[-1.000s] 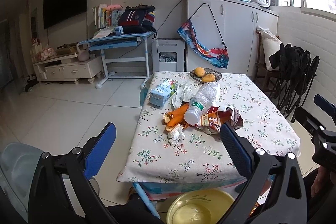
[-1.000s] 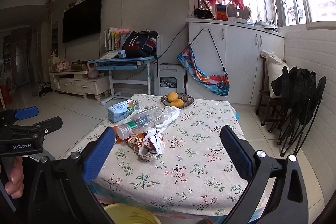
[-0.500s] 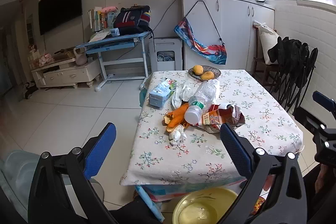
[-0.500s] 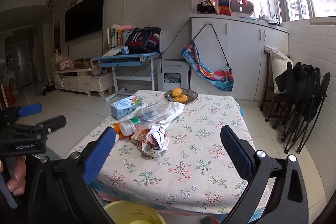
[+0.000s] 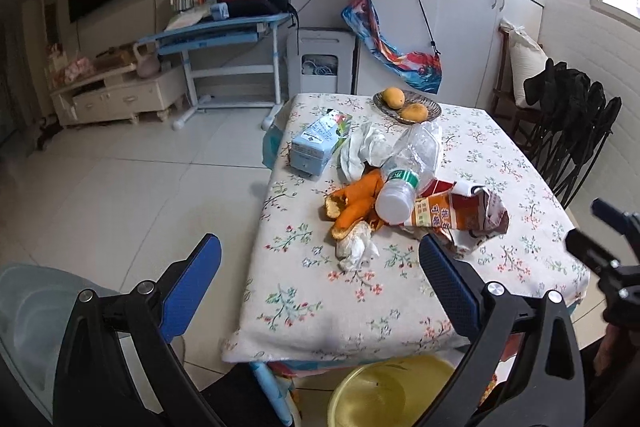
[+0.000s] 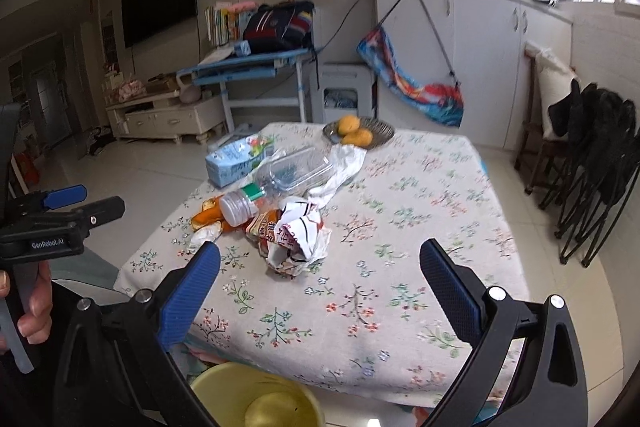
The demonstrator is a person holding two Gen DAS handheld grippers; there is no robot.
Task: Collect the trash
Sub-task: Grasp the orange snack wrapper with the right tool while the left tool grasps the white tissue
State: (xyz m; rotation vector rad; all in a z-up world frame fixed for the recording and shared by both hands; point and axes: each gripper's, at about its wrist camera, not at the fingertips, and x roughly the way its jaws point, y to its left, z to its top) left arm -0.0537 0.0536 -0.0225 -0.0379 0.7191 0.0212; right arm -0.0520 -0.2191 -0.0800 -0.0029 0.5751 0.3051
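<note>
Left wrist view: your left claw (image 5: 320, 283) and right claw (image 6: 320, 283) both gape empty, near the plastic bottle (image 5: 408, 171) heaped on the bench (image 5: 360, 307).

Trash pile (image 5: 400, 195) heaped on table (image 5: 460, 291)

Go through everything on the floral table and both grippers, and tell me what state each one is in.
Left gripper: open, empty.
Right gripper: open, empty.
Clear plastic bottle: lying down, crushed, capped.
Blue drink carton: lying on its side.
Orange snack wrapper: crumpled, torn open.
White tissue wad: crumpled.
Yellow bin: open.
</note>
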